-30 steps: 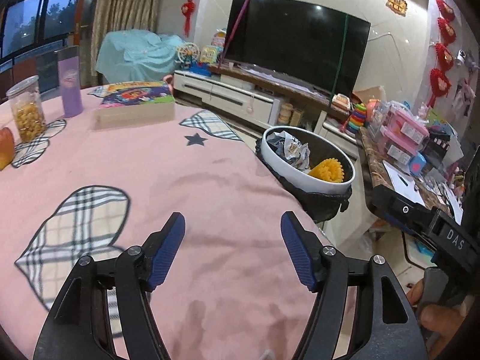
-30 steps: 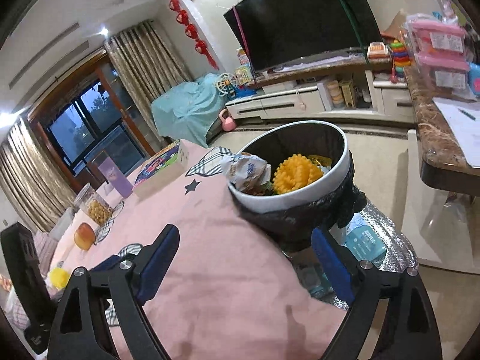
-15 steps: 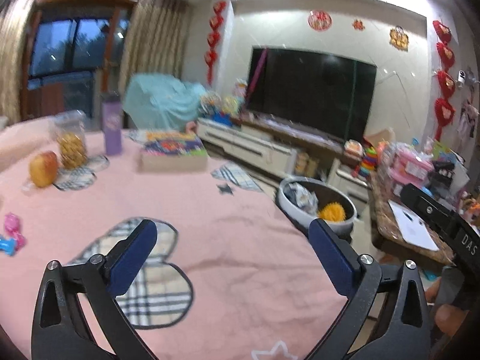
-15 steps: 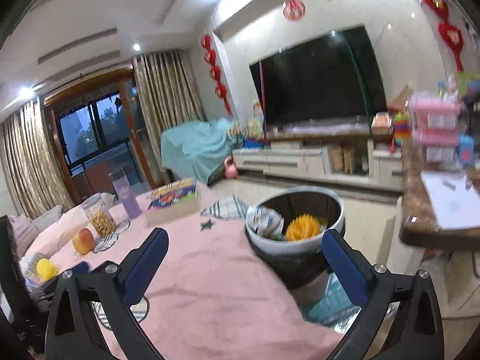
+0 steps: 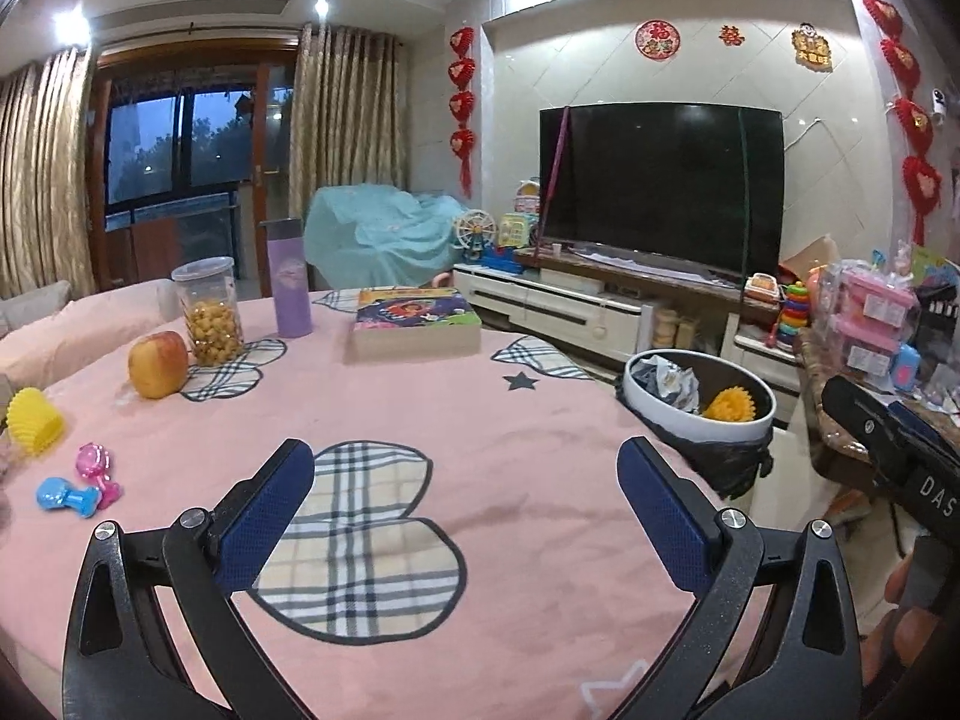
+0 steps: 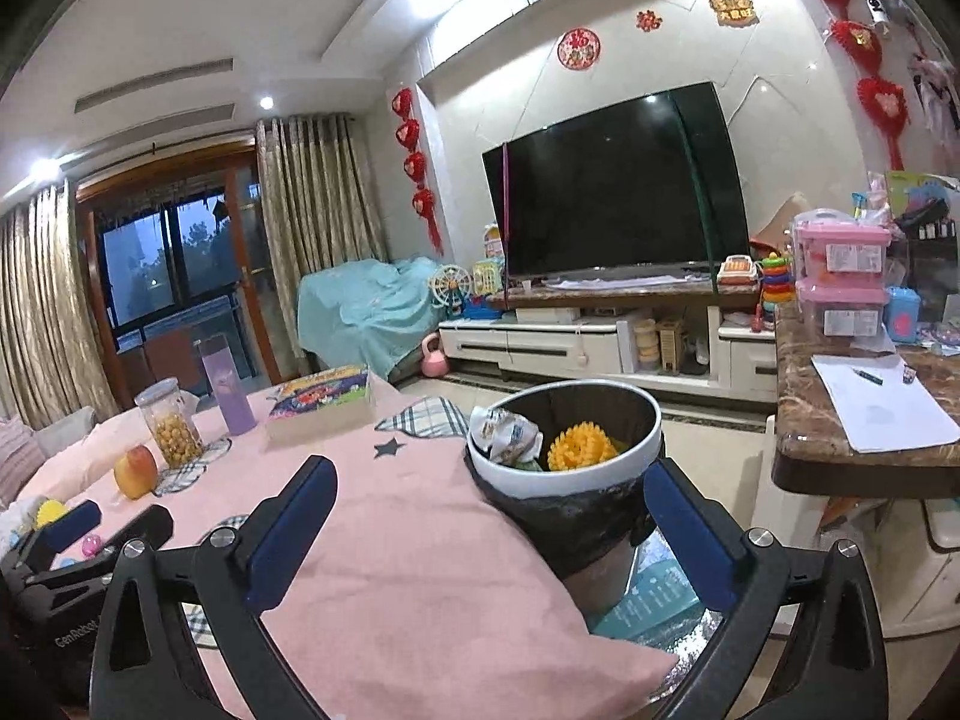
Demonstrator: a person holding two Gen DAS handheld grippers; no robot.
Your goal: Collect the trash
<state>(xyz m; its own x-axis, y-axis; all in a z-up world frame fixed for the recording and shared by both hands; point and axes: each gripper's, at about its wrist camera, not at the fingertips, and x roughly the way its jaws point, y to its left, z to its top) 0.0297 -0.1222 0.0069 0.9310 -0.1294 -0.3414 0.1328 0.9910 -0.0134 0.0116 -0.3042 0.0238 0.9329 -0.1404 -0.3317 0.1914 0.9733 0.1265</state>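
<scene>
A white-rimmed bin (image 5: 699,414) (image 6: 564,474) lined with a black bag stands off the right edge of the pink table (image 5: 456,420). Inside lie crumpled wrappers (image 5: 669,381) (image 6: 504,435) and a yellow spiky ball (image 5: 729,405) (image 6: 585,447). My left gripper (image 5: 465,510) hovers open over the plaid heart on the cloth, nothing between its blue pads. My right gripper (image 6: 489,519) is open too, near the table's edge just short of the bin, and holds nothing. The left gripper (image 6: 102,525) also shows at the right wrist view's lower left.
On the table's left stand an apple (image 5: 157,365), a jar of yellow snacks (image 5: 207,312), a purple bottle (image 5: 289,279), a boxed book (image 5: 414,324), a yellow cup (image 5: 33,420) and small plastic toys (image 5: 81,483). A marble counter (image 6: 864,444) with papers lies to the right.
Both grippers pulled back from the bin and tilted up, so more of the room shows. Their jaws spread wider, the left one most.
</scene>
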